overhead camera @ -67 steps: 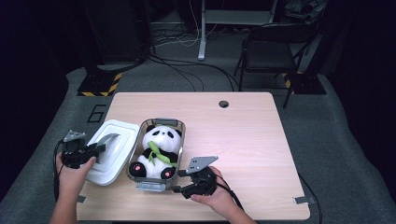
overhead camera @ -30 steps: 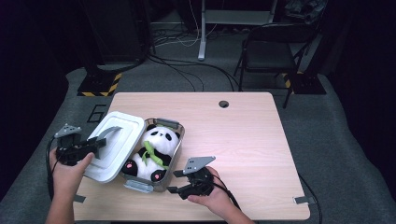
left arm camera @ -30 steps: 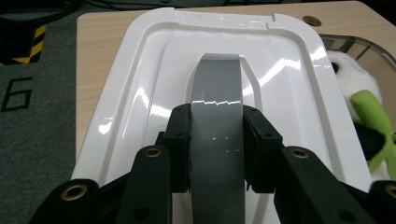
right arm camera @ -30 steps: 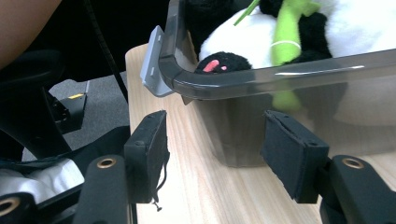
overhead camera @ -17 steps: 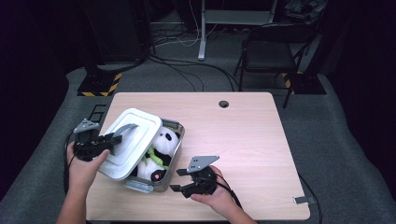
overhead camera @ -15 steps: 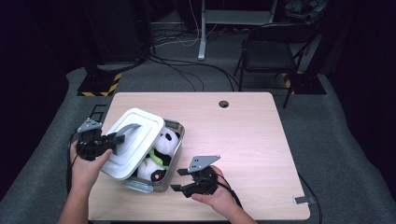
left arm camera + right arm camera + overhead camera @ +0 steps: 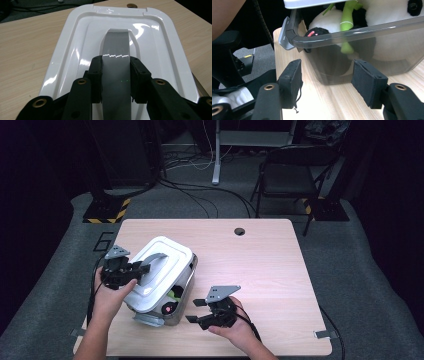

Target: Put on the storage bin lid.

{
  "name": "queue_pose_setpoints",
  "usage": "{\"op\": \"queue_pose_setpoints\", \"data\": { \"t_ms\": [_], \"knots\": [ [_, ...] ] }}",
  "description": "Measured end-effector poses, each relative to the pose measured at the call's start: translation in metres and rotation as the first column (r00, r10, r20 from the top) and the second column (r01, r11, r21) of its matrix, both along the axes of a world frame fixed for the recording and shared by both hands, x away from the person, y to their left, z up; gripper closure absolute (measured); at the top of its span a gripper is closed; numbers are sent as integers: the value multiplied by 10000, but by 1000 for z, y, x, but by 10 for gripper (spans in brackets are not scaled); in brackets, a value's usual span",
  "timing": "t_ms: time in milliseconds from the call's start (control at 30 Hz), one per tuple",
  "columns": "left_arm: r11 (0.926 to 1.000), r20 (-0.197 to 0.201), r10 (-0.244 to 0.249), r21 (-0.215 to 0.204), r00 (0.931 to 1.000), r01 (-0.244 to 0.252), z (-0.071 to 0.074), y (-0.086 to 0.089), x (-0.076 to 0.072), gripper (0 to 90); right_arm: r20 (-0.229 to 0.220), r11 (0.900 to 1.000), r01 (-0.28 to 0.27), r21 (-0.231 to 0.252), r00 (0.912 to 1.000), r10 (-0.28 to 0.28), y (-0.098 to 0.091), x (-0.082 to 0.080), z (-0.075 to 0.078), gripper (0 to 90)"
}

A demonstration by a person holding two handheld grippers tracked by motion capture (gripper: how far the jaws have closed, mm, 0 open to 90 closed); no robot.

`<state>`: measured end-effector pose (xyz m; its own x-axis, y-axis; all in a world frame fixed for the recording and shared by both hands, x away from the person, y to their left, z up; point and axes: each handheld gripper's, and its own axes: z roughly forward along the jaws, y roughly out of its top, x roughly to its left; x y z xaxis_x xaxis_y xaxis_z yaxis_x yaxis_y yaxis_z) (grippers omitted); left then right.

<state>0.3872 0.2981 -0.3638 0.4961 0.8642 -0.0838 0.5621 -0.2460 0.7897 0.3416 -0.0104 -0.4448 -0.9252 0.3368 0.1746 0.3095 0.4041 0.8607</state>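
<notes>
A: What is at the left of the table?

B: In the high view, a person's left hand holds the left gripper near the table's left edge. Its 2 black jaws are clamped on the grey handle of a white lid. The left gripper view shows this closely: one black pad presses each side of the grey strip, which runs up the middle of the glossy lid.

A: Where does the lid sit?

B: It lies tilted over a clear grey plastic box, covering most of it. The near right corner of the box stays uncovered, and a bit of a toy panda shows there, black and white with something green.

A: And further right?

B: The right hand holds the right gripper on the front part of the table, just beside the box's near right corner. Its jaws are spread apart and grip nothing. In the right gripper view the 2 pads stand wide on either side of the box's rounded corner, near it, though I cannot tell if they touch it. Through the clear wall, the panda lies inside the box, holding a green stalk, with a small red mark on one black paw. The lid's white edge hangs just above the box's rim.

A: Anything else?

B: A small round hole sits near the table's far edge. Beyond the table are a dark chair and cables on grey carpet.
</notes>
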Motion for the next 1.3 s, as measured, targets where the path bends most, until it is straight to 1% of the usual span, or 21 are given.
{"op": "queue_pose_setpoints", "data": {
  "t_ms": [167,267,333,367,500,633,700,767,800,867,933,1033,1100,1133,1200,1233,1300],
  "knots": [
    [9998,28,-173,50,9998,173,-2,-7,0,670,10,10000,67,39,10000,-67,-2,1,0,403],
    [9996,-26,-267,93,9996,268,-5,-10,0,669,53,9999,43,94,10000,-44,-3,2,1,403],
    [9991,-113,-361,227,9993,364,-8,-11,2,669,63,9999,76,103,10000,-76,-4,3,1,405],
    [9992,0,-317,225,9995,317,-9,-12,2,669,63,9999,88,109,9999,-89,-4,3,1,405],
    [9990,29,-345,295,9994,344,-10,-12,1,669,73,9999,108,103,9999,-109,-4,3,1,405],
    [9987,287,-344,396,9990,333,-13,-14,-1,669,75,9999,116,102,9999,-116,-4,3,1,405],
    [9991,295,-325,264,9990,317,-14,-13,-2,669,76,9999,124,106,9999,-125,-4,4,1,405],
    [9992,362,-343,235,9988,334,-15,-13,-2,669,61,9999,126,108,9999,-126,-4,4,1,405],
    [9992,295,-326,230,9990,320,-14,-14,-3,669,71,9999,131,89,9999,-131,-4,4,1,404],
    [9988,331,-397,312,9987,387,-14,-16,-5,669,67,9999,154,59,9999,-154,-4,4,1,405],
    [9983,240,-537,243,9983,531,-13,-17,-7,669,52,9998,168,105,9998,-168,-4,5,1,405],
    [9975,223,-622,350,9978,614,-12,-19,-9,668,90,9998,153,135,9998,-154,-4,5,2,405],
    [9972,224,-688,295,9974,682,-11,-19,-9,665,89,9997,196,125,9998,-197,-5,6,3,405],
    [9973,194,-728,153,9972,725,-11,-18,-9,659,50,9996,217,157,9998,-218,-5,6,4,405],
    [9971,341,-707,-253,9969,715,-9,-14,-8,543,5,9994,263,223,9997,-263,-5,7,5,404],
    [9973,465,-609,-375,9971,627,-7,-11,-8,522,36,9994,243,243,9997,-244,-6,8,5,405],
    [9972,580,-469,-551,9972,501,-2,-5,-8,493,17,9992,312,253,9995,-313,-6,9,6,405]
  ]
}}
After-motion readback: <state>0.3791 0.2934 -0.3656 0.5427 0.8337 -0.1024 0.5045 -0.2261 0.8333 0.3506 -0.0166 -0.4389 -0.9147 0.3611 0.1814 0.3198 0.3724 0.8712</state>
